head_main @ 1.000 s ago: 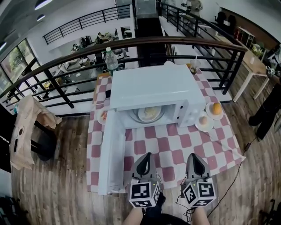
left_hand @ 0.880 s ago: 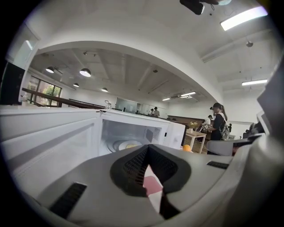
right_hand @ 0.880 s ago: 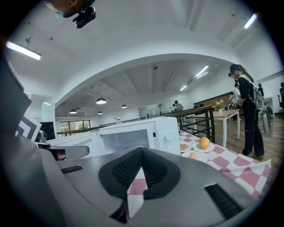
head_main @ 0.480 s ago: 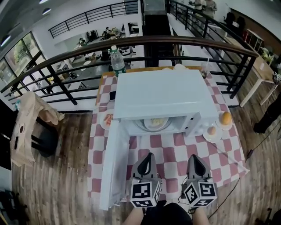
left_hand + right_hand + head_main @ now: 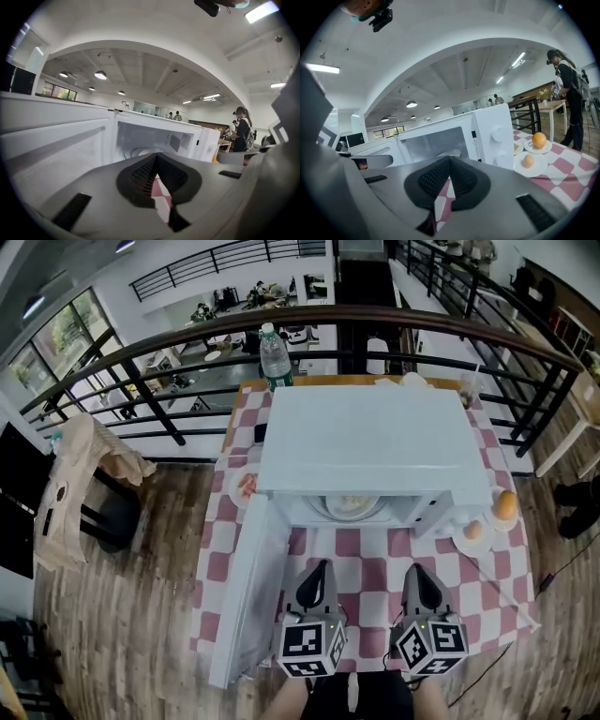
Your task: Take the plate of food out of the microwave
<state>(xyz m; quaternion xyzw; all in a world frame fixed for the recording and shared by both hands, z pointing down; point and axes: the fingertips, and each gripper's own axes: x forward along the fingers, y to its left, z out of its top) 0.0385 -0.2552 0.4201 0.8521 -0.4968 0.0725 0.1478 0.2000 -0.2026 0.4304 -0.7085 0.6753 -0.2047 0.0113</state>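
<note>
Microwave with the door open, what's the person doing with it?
A person holds a gripper in each hand in front of the microwave. Its door stands open and the plate of food sits inside. The left gripper and right gripper are both shut and empty, short of the opening; the plate is not yet touched.

Looks along the right gripper (image 5: 449, 174), jaws pressed together, nothing between them. Faces the microwave (image 5: 494, 136), door (image 5: 379, 146) swung open, a plate (image 5: 449, 153) inside. Beside it, toward the right edge of the checked tablecloth (image 5: 576, 171): an egg (image 5: 528, 161) on a saucer (image 5: 538, 168), an orange (image 5: 539, 139) on a second saucer (image 5: 548, 147).
</note>
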